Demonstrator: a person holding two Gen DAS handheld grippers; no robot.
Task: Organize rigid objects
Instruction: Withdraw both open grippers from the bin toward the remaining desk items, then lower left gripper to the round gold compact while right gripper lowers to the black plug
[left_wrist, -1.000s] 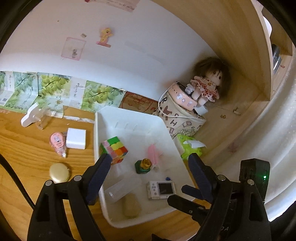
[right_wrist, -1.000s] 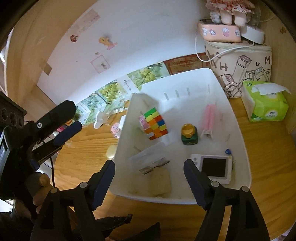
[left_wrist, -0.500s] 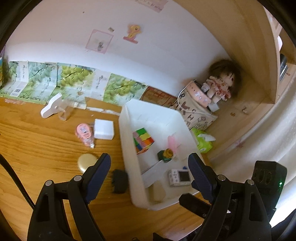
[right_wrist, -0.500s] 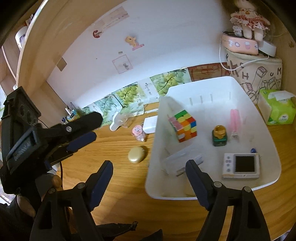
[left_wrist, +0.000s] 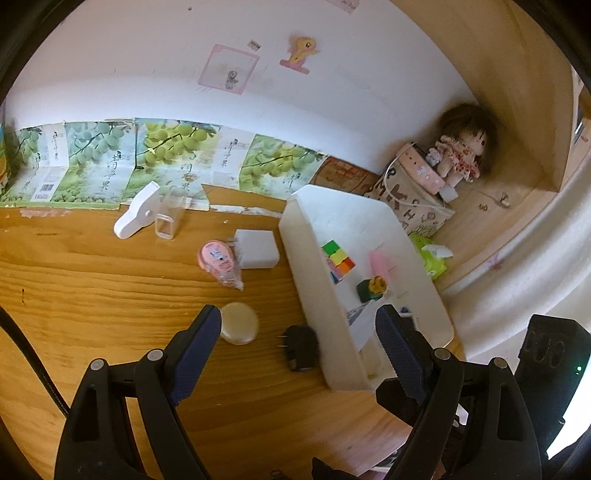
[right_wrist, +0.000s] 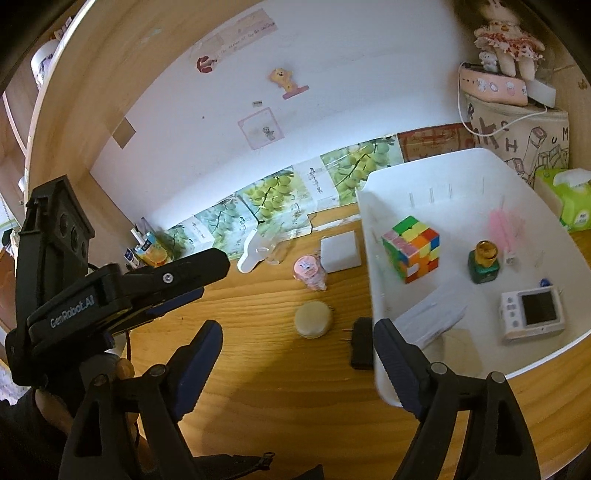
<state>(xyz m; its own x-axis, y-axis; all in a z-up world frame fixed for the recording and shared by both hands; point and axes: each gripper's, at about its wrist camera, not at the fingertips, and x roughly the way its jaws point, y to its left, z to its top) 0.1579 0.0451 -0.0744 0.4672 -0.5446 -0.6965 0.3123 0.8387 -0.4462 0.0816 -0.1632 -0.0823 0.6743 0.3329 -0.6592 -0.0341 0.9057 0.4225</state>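
A white bin (left_wrist: 314, 266) (right_wrist: 443, 173) on the wooden desk holds a colour cube (right_wrist: 412, 247), a small green bottle (right_wrist: 484, 262), a pink item (right_wrist: 504, 225), a white handheld device (right_wrist: 532, 312) and a clear case (right_wrist: 432, 317). Left of the bin lie a black plug adapter (left_wrist: 301, 347) (right_wrist: 362, 343), a beige round compact (left_wrist: 239, 323) (right_wrist: 313, 319), a pink tape dispenser (left_wrist: 219, 260) (right_wrist: 309, 271) and a white charger block (left_wrist: 256, 249) (right_wrist: 340, 251). My left gripper (left_wrist: 295, 347) is open and empty above the adapter. My right gripper (right_wrist: 297, 350) is open and empty.
A white stand with a clear holder (left_wrist: 147, 214) sits at the back by the grape-print boxes (left_wrist: 166, 158). A printed bag (right_wrist: 517, 136) with a doll (left_wrist: 461, 147) on it and a green tissue pack (right_wrist: 569, 199) stand right of the bin.
Both grippers have pulled back and swung left from over the bin. The desk items left of the bin, including the black adapter, have come into view.
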